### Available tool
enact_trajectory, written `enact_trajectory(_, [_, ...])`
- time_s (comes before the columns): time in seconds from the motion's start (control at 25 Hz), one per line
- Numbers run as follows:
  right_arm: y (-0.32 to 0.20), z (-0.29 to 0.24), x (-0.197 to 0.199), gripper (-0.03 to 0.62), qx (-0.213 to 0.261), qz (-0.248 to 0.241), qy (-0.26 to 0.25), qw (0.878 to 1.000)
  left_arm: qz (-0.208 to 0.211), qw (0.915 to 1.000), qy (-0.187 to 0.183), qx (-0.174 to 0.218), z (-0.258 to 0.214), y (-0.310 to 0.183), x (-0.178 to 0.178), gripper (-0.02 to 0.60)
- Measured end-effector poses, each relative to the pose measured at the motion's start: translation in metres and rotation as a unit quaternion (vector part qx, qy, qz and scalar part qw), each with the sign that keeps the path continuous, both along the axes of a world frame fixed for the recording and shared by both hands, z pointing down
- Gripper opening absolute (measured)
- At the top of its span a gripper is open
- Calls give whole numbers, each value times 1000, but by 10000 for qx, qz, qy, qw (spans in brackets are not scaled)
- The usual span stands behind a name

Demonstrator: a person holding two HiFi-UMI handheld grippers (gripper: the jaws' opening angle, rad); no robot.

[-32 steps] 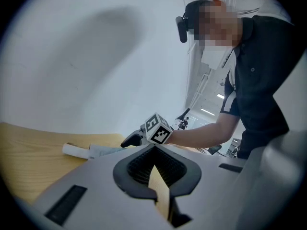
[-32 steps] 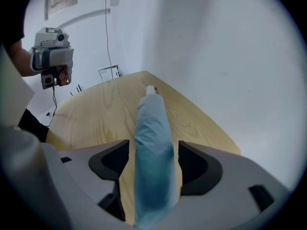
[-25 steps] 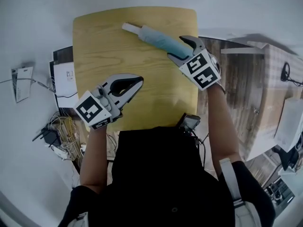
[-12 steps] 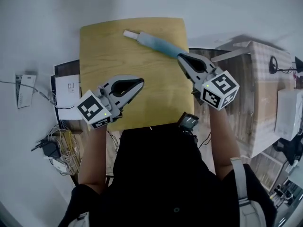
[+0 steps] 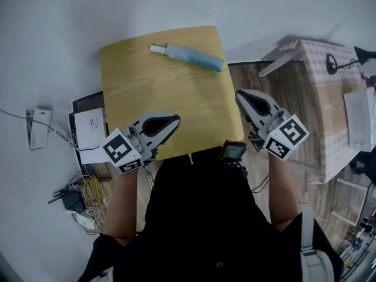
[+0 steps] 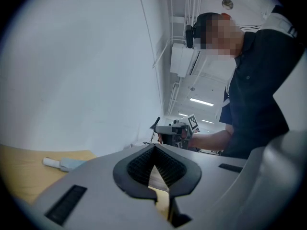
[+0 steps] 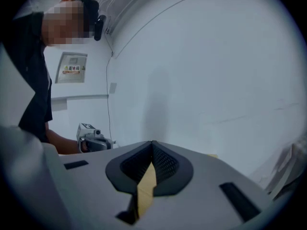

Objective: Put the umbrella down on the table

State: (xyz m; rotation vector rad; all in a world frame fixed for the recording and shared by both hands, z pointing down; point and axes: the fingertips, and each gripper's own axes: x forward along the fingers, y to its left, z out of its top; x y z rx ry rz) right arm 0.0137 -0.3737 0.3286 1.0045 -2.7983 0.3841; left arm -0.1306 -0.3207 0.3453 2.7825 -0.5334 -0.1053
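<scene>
The folded light-blue umbrella (image 5: 188, 56) with a white handle lies flat on the yellow wooden table (image 5: 164, 93) near its far edge. It also shows low at the left in the left gripper view, umbrella (image 6: 64, 164). My right gripper (image 5: 239, 94) hangs off the table's right edge, shut and empty, well away from the umbrella. My left gripper (image 5: 175, 120) hovers over the table's near edge, also shut with nothing in it. In their own views, both the left gripper (image 6: 154, 147) and the right gripper (image 7: 152, 143) have their jaw tips meeting.
A white box (image 5: 88, 125) and a tangle of cables (image 5: 76, 195) lie on the floor at the left. To the right stands a checked-cloth surface (image 5: 329, 81) above wooden flooring. A small dark device (image 5: 234, 151) sits at the person's waist by the table's near edge.
The right gripper, which stood open around the umbrella's end, has let it go, shut, and pulled back to the right. The left gripper drifted slightly nearer the person. The umbrella stays on the table.
</scene>
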Motion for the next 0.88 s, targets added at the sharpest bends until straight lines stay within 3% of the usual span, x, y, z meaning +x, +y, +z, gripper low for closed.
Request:
enact_trajectory(0.2, [33,3,14,18,-129,16,-283,9995,160,9997,150,-132,10,23,21,11])
enact_trajectory(0.4, [61,4,31,18,-116,-88,-350,9993,226,9997,107,32,-4,49,45,12])
enact_trajectory(0.68, [100,4,39,18,6,-614,-331,9976,23,9999,-78,135,-19,92,74,12])
enact_trajectory(0.88, [157,17,76,18,-11,-909,-207,9956,-57,10000,-26,52,-13,145,125,11])
